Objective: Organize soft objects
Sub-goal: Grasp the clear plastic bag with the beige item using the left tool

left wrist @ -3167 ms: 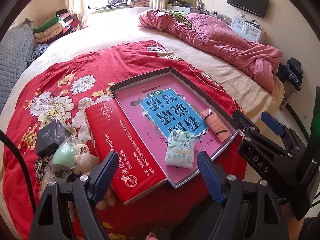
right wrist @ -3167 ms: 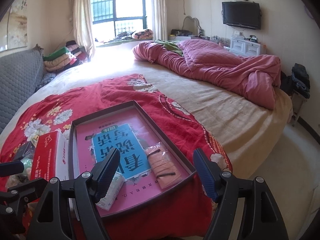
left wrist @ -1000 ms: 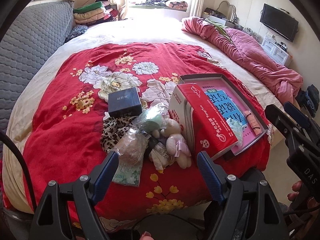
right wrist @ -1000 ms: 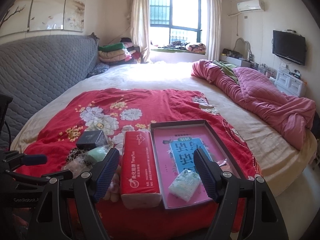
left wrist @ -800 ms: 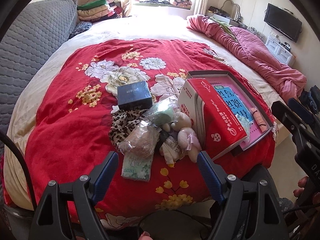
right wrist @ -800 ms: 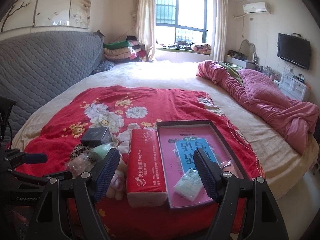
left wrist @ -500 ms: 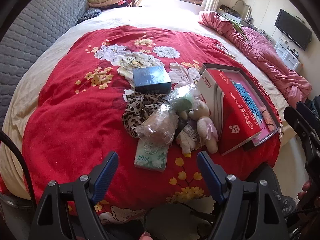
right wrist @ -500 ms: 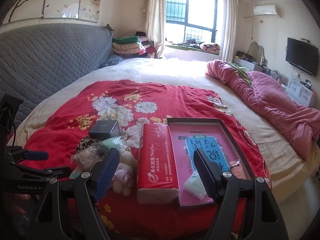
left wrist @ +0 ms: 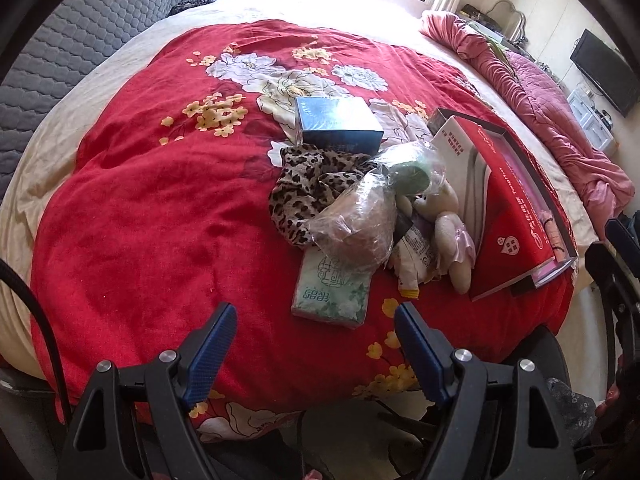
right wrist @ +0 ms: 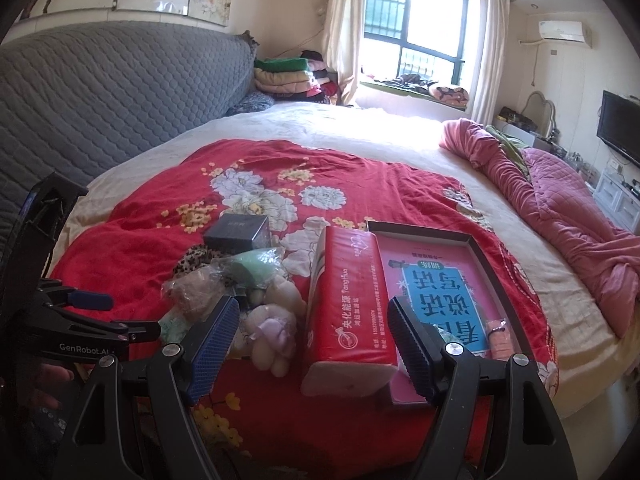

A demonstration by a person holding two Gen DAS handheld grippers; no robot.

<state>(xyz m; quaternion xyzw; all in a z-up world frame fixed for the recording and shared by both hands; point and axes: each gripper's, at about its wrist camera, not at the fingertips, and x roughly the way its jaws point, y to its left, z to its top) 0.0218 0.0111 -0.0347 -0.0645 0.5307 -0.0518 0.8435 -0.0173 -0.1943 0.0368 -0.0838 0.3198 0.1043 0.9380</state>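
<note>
A pile of soft things lies on the red floral blanket (left wrist: pixel 132 216): a green tissue pack (left wrist: pixel 330 286), a leopard-print cloth (left wrist: pixel 308 184), a clear bag with brown stuff (left wrist: pixel 356 224), a bagged green sponge (left wrist: pixel 412 170) and a plush bunny (left wrist: pixel 450 228). My left gripper (left wrist: pixel 314 344) is open and empty, just short of the tissue pack. My right gripper (right wrist: pixel 314 338) is open and empty, near the red tissue brick (right wrist: pixel 346 300) and the bunny (right wrist: pixel 272 330). The brick leans on the dark tray (right wrist: pixel 500 272), which holds a pink book (right wrist: pixel 432 280) and an orange pack (right wrist: pixel 500 338).
A dark blue box (left wrist: pixel 338 124) sits behind the pile. A grey quilted headboard (right wrist: pixel 100 104) runs along the left. A pink quilt (right wrist: pixel 560 208) is bunched at the right. Folded clothes (right wrist: pixel 288 76) are stacked by the window. The bed edge is close below both grippers.
Both grippers have swung left, away from the tray and towards the pile. The left one has tilted down over the tissue pack. Both stay open and empty.
</note>
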